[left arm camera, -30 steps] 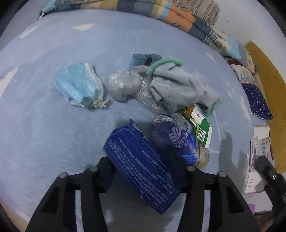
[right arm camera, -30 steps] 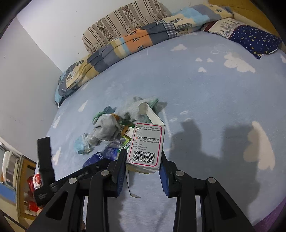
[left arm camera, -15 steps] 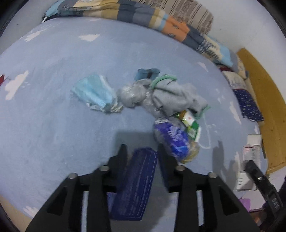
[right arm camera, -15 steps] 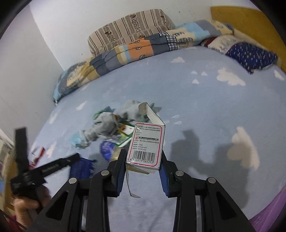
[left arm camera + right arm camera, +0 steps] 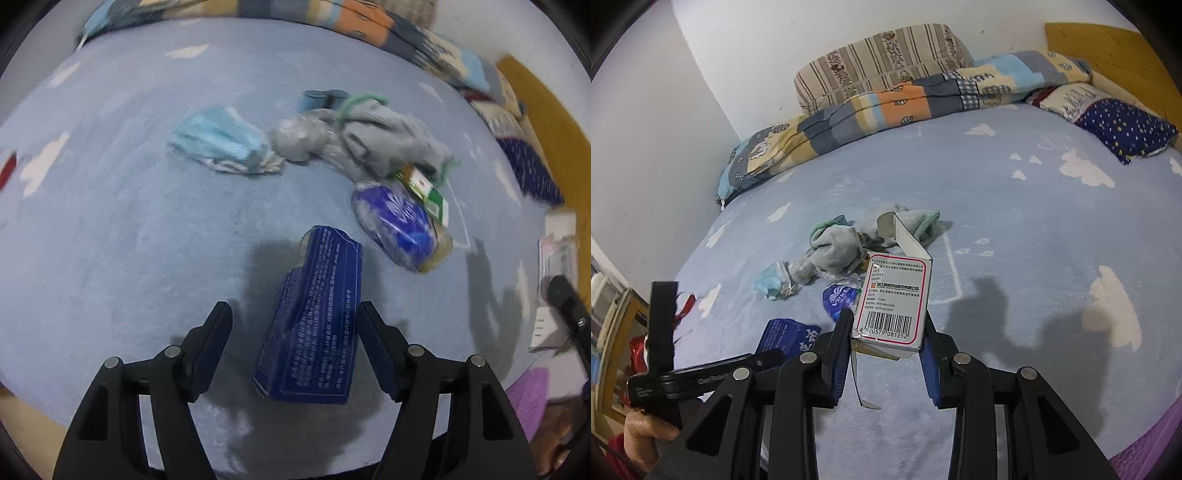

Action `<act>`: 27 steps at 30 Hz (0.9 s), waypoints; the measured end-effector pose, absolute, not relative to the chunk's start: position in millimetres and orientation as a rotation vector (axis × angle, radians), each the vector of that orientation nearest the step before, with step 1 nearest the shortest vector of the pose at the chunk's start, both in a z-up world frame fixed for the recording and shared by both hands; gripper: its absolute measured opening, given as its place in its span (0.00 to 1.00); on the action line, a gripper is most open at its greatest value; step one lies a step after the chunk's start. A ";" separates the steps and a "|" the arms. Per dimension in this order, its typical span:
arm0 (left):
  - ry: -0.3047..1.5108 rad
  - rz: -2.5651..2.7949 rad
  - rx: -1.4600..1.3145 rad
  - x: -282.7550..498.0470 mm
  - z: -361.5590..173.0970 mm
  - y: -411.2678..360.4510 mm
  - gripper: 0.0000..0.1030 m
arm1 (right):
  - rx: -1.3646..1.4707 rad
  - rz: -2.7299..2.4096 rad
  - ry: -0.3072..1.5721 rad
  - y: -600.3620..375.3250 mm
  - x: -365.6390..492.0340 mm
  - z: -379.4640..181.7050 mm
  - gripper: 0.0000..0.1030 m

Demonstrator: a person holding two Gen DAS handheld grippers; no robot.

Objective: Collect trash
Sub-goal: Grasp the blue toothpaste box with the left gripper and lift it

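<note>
Opening left jaws astride blue packet [image 5: 314, 317]

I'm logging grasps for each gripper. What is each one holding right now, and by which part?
The right gripper clamps the white barcode box by its lower side walls. The left gripper, jaws opening, straddles the dark blue packet without gripping it.

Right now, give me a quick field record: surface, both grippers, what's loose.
surface: light blue bedsheet with white clouds
left gripper: jaws opening, dark blue packet between them, pads clear of it
right gripper: shut on white carton with barcode, top flap open
loose pile: blue face mask, grey sock, blue tissue pack, green-white carton
far edge: patchwork blanket, striped pillow
</note>
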State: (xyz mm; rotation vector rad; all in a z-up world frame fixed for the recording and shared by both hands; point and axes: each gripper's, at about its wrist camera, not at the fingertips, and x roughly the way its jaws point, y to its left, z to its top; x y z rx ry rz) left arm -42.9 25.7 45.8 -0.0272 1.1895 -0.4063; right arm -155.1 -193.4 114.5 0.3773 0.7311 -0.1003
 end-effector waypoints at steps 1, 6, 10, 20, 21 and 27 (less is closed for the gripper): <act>1.190 -0.417 -0.014 -44.1 44.5 22.0 0.68 | 0.368 -0.102 0.727 -191.1 -157.8 114.5 0.35; 1.187 -0.413 0.112 -52.5 30.0 1.5 0.59 | 0.340 -0.102 0.737 -181.8 -164.6 106.9 0.35; 1.123 -0.446 0.119 -60.5 36.3 -3.7 0.32 | 0.310 -0.093 0.756 -177.3 -161.6 101.8 0.35; 0.780 -0.421 0.123 -83.9 95.8 -3.7 0.32 | 0.194 -0.135 0.721 -168.3 -163.1 104.5 0.35; 0.755 -0.414 0.127 -85.1 100.3 -6.8 0.32 | 0.180 -0.139 0.706 -166.7 -163.8 106.8 0.35; 0.665 -0.382 0.148 -90.7 115.1 -0.3 0.32 | 0.137 -0.126 0.652 -158.0 -165.1 116.2 0.35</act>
